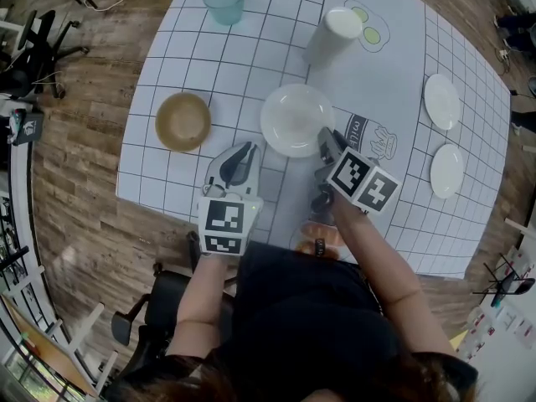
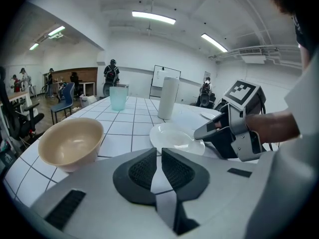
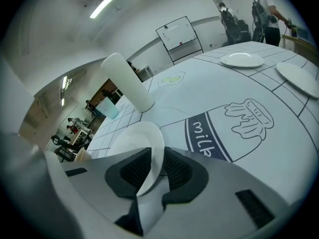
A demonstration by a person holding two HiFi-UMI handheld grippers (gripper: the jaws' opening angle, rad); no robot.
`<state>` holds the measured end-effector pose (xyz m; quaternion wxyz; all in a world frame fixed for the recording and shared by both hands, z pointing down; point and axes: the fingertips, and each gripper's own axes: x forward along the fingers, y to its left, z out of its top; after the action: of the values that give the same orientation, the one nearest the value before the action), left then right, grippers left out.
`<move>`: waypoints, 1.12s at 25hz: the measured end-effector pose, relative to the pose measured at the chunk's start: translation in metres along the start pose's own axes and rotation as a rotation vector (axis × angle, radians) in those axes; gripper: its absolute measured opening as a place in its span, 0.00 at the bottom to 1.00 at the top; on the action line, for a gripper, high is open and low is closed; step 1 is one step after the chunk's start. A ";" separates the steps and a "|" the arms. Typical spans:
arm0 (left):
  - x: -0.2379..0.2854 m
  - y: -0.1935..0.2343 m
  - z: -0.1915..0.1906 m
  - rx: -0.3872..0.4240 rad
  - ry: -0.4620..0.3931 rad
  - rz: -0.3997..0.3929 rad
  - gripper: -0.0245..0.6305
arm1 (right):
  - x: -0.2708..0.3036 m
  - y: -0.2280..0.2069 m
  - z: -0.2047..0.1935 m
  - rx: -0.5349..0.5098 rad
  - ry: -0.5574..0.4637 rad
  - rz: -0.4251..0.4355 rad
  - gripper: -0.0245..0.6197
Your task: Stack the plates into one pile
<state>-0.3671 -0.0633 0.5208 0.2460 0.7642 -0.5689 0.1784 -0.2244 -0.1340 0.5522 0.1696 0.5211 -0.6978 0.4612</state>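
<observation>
Head view: tan bowl point(image 1: 182, 121) empty; right hand-held gripper point(image 1: 327, 139) grips white plate point(image 1: 289, 115).

Glossy white plate point(image 1: 295, 117), matt tan bowl point(image 1: 182, 121)

Gridded table point(image 1: 251, 74): teal cup point(image 1: 224, 1), white cylinder point(image 1: 333, 33), tan bowl point(image 1: 182, 121), centre plate point(image 1: 293, 117), far-right plate point(image 1: 441, 100), near-right plate point(image 1: 446, 170).

Left gripper point(image 1: 247, 149) jaws together, empty; right gripper point(image 1: 325, 136) jaws tight on plate point(image 1: 289, 115) rim, both angled downward.
</observation>
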 end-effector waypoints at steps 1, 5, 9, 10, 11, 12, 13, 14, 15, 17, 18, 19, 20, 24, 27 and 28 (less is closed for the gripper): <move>0.000 0.000 0.000 0.001 0.001 -0.002 0.08 | 0.001 0.001 -0.001 0.002 0.003 -0.001 0.17; 0.002 0.001 0.001 0.008 0.003 -0.010 0.08 | 0.004 0.010 -0.003 0.047 0.007 0.039 0.15; 0.001 0.004 0.003 0.011 -0.003 -0.011 0.08 | 0.000 0.015 -0.001 0.142 -0.021 0.107 0.13; 0.001 0.004 0.003 0.006 -0.004 -0.011 0.08 | -0.002 0.016 0.000 0.153 -0.028 0.128 0.12; 0.000 0.005 0.003 0.001 -0.004 -0.010 0.08 | -0.004 0.018 0.002 0.159 -0.037 0.147 0.11; 0.000 0.005 0.002 -0.006 -0.004 -0.010 0.08 | -0.006 0.020 0.003 0.163 -0.046 0.165 0.11; 0.000 0.005 0.002 -0.013 -0.004 -0.010 0.08 | -0.008 0.022 0.004 0.166 -0.055 0.185 0.11; 0.000 0.005 0.002 -0.023 -0.006 -0.009 0.08 | -0.011 0.024 0.006 0.169 -0.066 0.208 0.10; 0.001 0.006 0.003 -0.036 -0.010 -0.006 0.08 | -0.013 0.028 0.009 0.171 -0.077 0.235 0.10; 0.001 0.006 0.004 -0.070 -0.021 -0.001 0.08 | -0.020 0.033 0.012 0.164 -0.096 0.287 0.09; 0.001 0.006 0.005 -0.087 -0.025 0.002 0.08 | -0.024 0.035 0.014 0.158 -0.102 0.308 0.09; 0.000 0.006 0.006 -0.103 -0.027 0.005 0.08 | -0.028 0.036 0.014 0.153 -0.107 0.326 0.09; 0.000 0.005 0.007 -0.118 -0.030 0.007 0.08 | -0.032 0.036 0.015 0.150 -0.109 0.343 0.09; -0.002 -0.005 0.012 -0.168 -0.046 -0.006 0.08 | -0.048 0.035 0.019 0.145 -0.109 0.405 0.08; -0.001 -0.015 0.013 -0.234 -0.062 -0.031 0.08 | -0.060 0.033 0.022 0.139 -0.104 0.454 0.08; 0.000 -0.019 0.013 -0.258 -0.064 -0.040 0.08 | -0.064 0.032 0.023 0.132 -0.102 0.468 0.08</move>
<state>-0.3493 -0.0663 0.5067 0.3275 0.7428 -0.5792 0.0741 -0.2216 -0.1149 0.4791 -0.0118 0.3781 -0.7754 0.5057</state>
